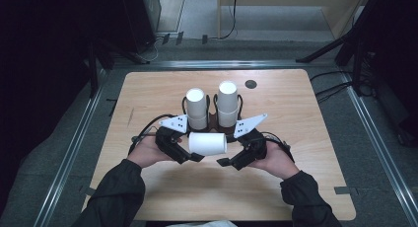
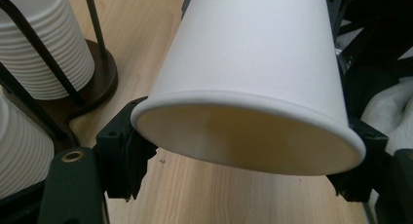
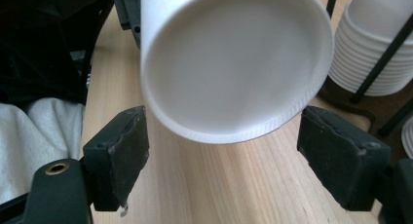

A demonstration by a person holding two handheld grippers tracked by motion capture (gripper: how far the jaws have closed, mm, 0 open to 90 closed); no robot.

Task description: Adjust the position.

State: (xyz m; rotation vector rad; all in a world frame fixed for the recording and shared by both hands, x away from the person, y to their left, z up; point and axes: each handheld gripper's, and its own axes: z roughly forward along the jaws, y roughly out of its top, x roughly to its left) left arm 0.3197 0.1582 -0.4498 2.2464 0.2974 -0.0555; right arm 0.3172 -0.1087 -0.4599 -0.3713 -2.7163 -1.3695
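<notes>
A white paper cup lies on its side in the air between the two grippers, just in front of the cup stand. My left gripper is shut on it at the rim end; in the left gripper view the cup's open mouth sits between the two black jaws of my left gripper. My right gripper stands open at the cup's base. In the right gripper view the cup's base hovers above my right gripper, with a gap to each of its pads.
A dark wire stand behind the grippers holds two stacks of white cups. The wooden table has a small dark disc near its far edge. White cloth lies at the person's side.
</notes>
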